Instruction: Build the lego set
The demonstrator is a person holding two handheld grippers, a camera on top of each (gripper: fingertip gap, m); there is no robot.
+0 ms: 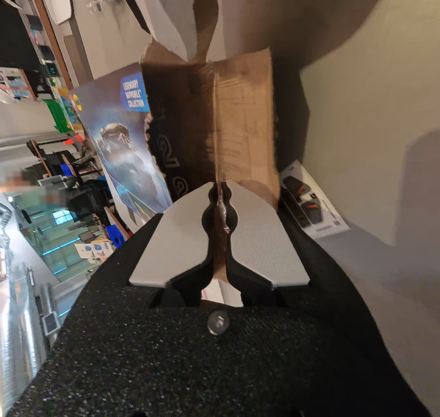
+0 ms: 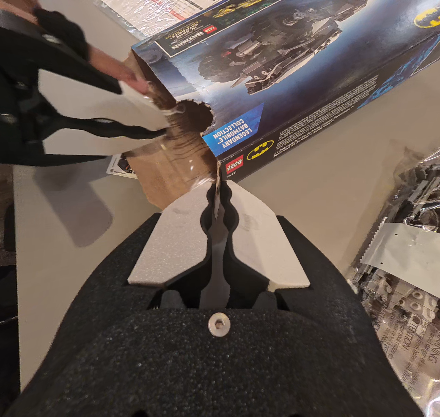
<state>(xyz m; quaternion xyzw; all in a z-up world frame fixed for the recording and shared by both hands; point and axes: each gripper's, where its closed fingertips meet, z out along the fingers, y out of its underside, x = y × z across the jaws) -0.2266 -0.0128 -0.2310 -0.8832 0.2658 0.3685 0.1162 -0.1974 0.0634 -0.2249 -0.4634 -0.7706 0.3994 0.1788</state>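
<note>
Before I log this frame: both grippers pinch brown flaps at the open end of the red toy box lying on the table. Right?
Not quite: the toy box is blue and black, not red, as the right wrist view shows. Both the left gripper and right gripper do pinch its brown flaps.

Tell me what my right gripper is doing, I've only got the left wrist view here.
Observer: The right gripper is closed on a thin torn flap edge at the near corner of the printed box, at its open end.
Operator: Anything else on the table on that side?
Observer: A clear bag of grey bricks lies to the right of that gripper, apart from the box.
Operator: And past the box?
Observer: A plastic-wrapped printed sheet lies flat on the table.
</note>
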